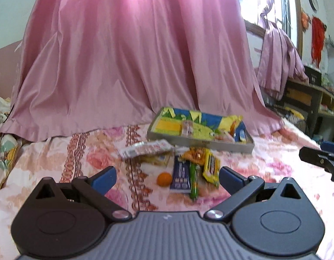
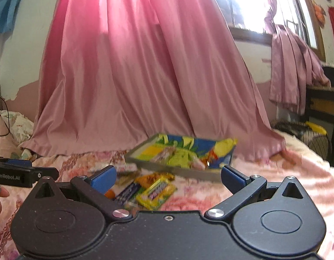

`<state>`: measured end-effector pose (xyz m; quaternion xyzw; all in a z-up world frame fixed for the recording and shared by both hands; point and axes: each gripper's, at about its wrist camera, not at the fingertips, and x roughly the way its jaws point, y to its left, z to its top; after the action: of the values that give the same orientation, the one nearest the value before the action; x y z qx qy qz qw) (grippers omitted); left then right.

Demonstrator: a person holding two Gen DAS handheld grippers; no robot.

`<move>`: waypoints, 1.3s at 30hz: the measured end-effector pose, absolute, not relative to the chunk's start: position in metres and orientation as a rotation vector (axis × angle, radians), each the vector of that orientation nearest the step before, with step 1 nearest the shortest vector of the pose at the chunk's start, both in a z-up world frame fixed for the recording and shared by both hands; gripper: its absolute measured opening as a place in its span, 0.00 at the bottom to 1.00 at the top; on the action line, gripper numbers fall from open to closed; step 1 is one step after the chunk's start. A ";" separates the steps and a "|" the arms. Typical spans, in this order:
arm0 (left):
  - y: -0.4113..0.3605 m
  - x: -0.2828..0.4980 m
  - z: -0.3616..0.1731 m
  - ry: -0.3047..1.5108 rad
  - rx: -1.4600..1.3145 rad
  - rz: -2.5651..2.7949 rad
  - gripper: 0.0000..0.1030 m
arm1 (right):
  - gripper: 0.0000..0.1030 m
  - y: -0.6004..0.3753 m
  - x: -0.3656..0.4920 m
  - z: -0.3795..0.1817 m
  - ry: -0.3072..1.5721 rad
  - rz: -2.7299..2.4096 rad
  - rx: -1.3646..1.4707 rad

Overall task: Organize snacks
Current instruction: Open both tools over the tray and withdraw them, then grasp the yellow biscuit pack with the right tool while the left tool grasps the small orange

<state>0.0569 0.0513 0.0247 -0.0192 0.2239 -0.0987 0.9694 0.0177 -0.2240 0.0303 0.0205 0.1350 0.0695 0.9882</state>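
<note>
A colourful box tray (image 1: 164,133) (image 2: 179,172) lies on the floral bedspread and holds several snack packets. In front of it loose snacks lie in a heap: a white packet (image 1: 145,148), a blue bar (image 1: 181,176) (image 2: 126,191), a green stick (image 1: 193,182), a yellow packet (image 1: 211,169) (image 2: 156,192) and a small orange (image 1: 164,179) (image 2: 110,194). My left gripper (image 1: 167,176) is open, above the bed just short of the heap. My right gripper (image 2: 168,176) is open and empty, near the heap and the tray's front wall.
A long pink curtain (image 1: 134,60) hangs right behind the tray and pools on the bed. The right gripper's side shows at the edge of the left wrist view (image 1: 322,159). A dark shelf unit (image 1: 305,99) stands off the bed to the right.
</note>
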 end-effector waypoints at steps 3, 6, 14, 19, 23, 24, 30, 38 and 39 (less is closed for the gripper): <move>0.048 0.048 0.015 0.475 -0.028 -0.204 1.00 | 0.99 -0.223 0.013 0.022 0.311 0.127 0.051; 0.047 0.044 0.007 0.505 -0.030 -0.196 1.00 | 0.99 -0.222 0.013 0.018 0.342 0.115 0.071; 0.049 0.042 -0.009 0.575 -0.046 -0.157 1.00 | 0.99 -0.221 0.019 -0.001 0.447 0.108 0.085; 0.048 0.041 -0.013 0.597 -0.046 -0.144 1.00 | 0.99 -0.219 0.022 -0.007 0.478 0.109 0.093; 0.047 0.041 -0.012 0.605 -0.039 -0.137 1.00 | 0.99 -0.220 0.024 -0.009 0.489 0.112 0.103; 0.047 0.042 -0.012 0.608 -0.037 -0.134 1.00 | 0.99 -0.221 0.024 -0.010 0.491 0.112 0.105; 0.044 0.045 -0.012 0.619 -0.024 -0.124 1.00 | 0.99 -0.223 0.026 -0.012 0.504 0.114 0.124; 0.041 0.048 -0.014 0.636 -0.010 -0.118 1.00 | 0.99 -0.222 0.029 -0.014 0.522 0.128 0.133; 0.041 0.048 -0.014 0.638 -0.007 -0.116 1.00 | 0.99 -0.222 0.029 -0.015 0.524 0.130 0.133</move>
<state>0.0481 0.0408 -0.0139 -0.0035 0.3135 -0.0570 0.9479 0.0292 -0.2221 -0.0149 0.0657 0.2588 0.0643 0.9616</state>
